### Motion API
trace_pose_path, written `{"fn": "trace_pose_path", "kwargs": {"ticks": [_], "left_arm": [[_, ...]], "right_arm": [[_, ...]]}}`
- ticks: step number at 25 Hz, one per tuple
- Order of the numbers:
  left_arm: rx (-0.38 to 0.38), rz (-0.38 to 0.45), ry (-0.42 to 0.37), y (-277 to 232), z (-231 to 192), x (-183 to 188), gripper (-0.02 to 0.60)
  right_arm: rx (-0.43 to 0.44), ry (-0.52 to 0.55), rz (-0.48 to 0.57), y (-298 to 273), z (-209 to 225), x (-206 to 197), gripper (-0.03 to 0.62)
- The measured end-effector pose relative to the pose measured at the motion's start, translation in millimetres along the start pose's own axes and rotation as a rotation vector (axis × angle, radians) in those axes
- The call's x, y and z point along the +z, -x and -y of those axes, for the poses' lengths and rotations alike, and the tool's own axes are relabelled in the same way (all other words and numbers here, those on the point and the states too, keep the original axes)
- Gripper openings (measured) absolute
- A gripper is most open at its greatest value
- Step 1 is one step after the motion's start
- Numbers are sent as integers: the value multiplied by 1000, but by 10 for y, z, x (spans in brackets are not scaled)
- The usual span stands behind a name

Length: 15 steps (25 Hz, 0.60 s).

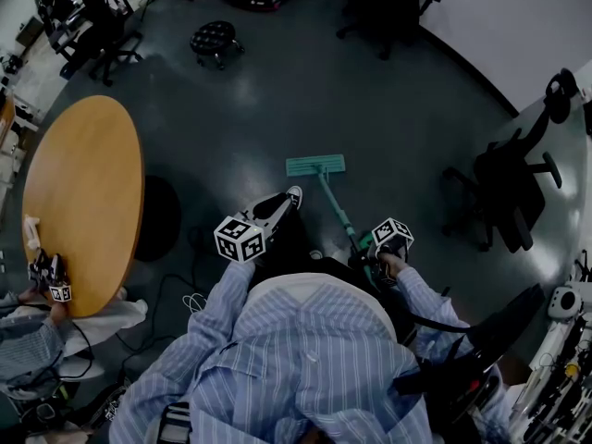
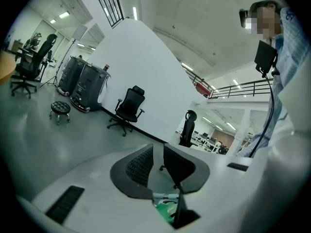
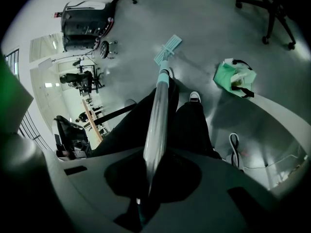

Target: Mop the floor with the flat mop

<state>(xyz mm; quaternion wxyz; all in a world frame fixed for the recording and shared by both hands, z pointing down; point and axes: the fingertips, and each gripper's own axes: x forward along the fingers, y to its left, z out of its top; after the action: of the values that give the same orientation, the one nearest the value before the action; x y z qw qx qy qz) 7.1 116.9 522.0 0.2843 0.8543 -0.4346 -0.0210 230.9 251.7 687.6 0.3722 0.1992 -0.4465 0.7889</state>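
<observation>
Right, your right gripper (image 3: 150, 165) is clamped on the pole (image 3: 159, 108), jaws hard against it low on the shaft. That one grip is steering the whole mop. Your left gripper (image 2: 156, 165) is spread wide with nothing between the jaws. It's pointing out across the room, well apart from the pole.

Follow the pole out and there's the pad (image 1: 315, 165), flat on the floor (image 1: 259, 100) just ahead of your shoe (image 1: 289, 198), at the far end of your reach. By my reading you're mid-stroke, with most of the floor yet to cover.

For the next move I'd bring the left gripper onto the pole above the right one and close it, because one clamp will probably let the shaft twist. Then draw the pad back with its face level. Mind the chair (image 1: 507, 192) on your right and the green bag (image 3: 234, 76) near your feet.
</observation>
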Motion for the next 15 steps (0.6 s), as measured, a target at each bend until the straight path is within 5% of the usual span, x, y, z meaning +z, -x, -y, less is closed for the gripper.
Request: {"fn": "trace_pose_path", "kwargs": {"ticks": [15], "left_arm": [[33, -17, 22, -74, -161, 52, 69]], "right_arm": [[0, 37, -14, 40, -302, 332, 51]]}}
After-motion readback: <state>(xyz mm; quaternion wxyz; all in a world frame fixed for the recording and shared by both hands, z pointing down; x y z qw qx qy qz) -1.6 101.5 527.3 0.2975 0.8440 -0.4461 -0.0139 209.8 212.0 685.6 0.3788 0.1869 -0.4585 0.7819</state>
